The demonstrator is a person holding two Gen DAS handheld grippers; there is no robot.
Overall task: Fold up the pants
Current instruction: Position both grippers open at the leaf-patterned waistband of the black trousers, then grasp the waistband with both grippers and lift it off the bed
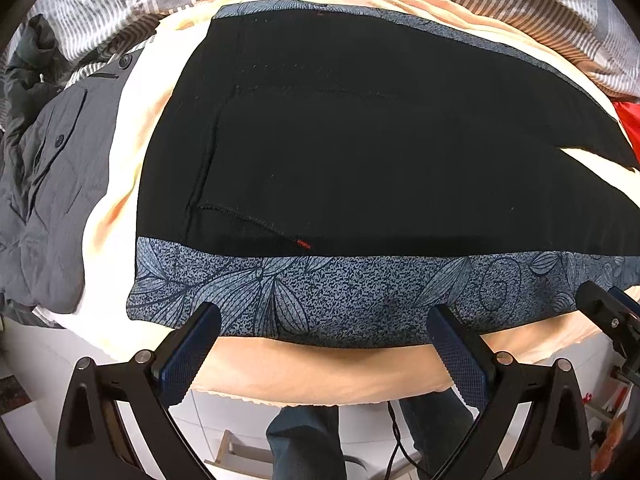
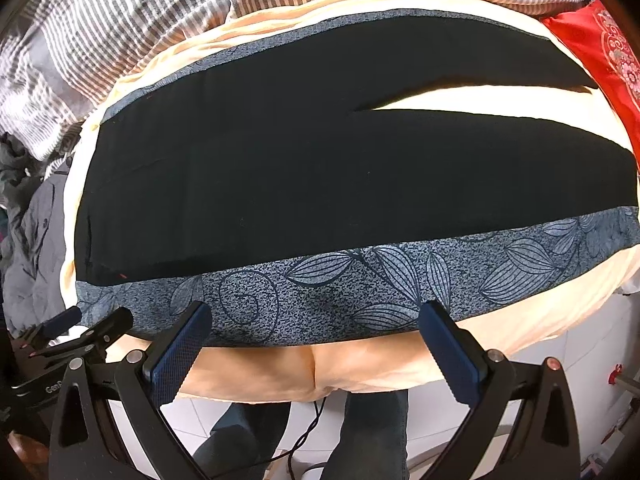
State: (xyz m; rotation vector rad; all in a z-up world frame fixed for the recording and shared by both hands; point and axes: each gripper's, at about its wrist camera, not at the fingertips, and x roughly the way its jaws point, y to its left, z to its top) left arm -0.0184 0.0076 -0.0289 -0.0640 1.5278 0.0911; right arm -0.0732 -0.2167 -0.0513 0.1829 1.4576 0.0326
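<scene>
Black pants (image 1: 360, 140) lie spread flat on the peach-sheeted bed (image 1: 320, 368), legs apart; left gripper (image 1: 324, 328) and right gripper (image 2: 316, 324) hover at the near patterned edge, fingers spread wide, holding nothing.

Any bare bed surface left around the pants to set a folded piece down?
Bare peach sheet shows along the near edge, below the pants patterned band, and as a wedge between the two legs. A narrow strip runs between the waist end and the grey jacket. Crowded: striped duvet behind, red cushion at the leg ends.
</scene>
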